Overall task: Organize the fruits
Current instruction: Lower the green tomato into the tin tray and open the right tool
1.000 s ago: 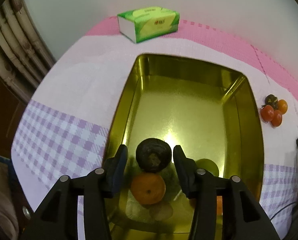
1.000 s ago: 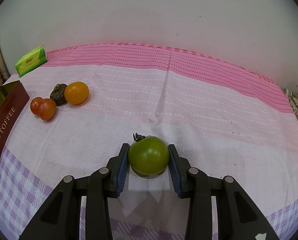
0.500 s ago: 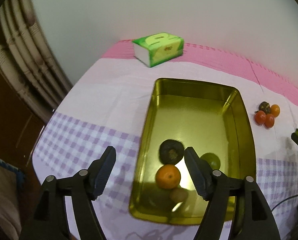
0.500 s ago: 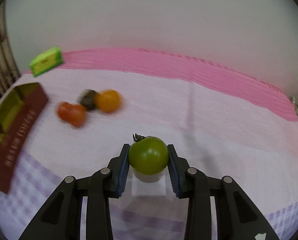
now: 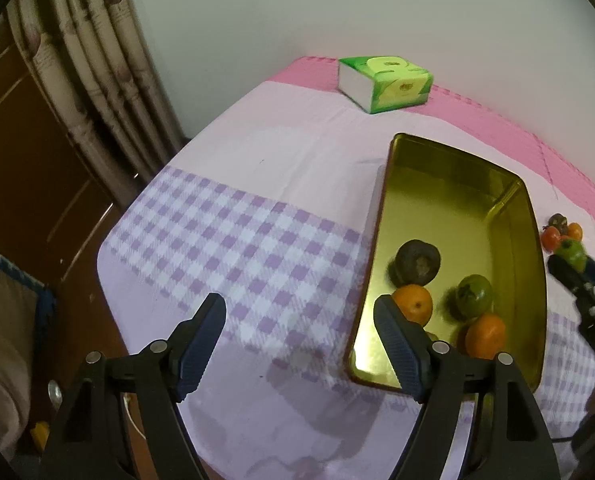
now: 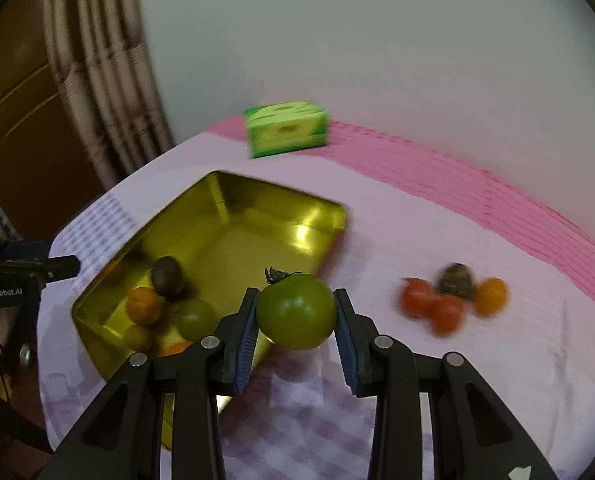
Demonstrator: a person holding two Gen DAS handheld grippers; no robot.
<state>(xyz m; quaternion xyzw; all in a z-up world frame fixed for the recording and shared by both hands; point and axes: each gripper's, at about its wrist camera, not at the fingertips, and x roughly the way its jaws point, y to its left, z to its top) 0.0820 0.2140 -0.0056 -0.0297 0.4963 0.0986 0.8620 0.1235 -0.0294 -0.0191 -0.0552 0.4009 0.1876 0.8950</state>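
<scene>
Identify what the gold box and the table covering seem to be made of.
Gold box: likely thin metal, a tin; its glossy walls mirror the fruit and show bright glare. Table covering: looks like woven cloth, matte, with creases and a printed check pattern.

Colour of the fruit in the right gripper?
Green, with a dark stem; clearest in the right wrist view.

Table w/ pink-lilac checked cloth [image 5: 257, 240], gold tin [image 5: 537, 280], green tissue box [image 5: 385, 84], loose fruit cluster [image 6: 453, 296] beside tin.
</scene>
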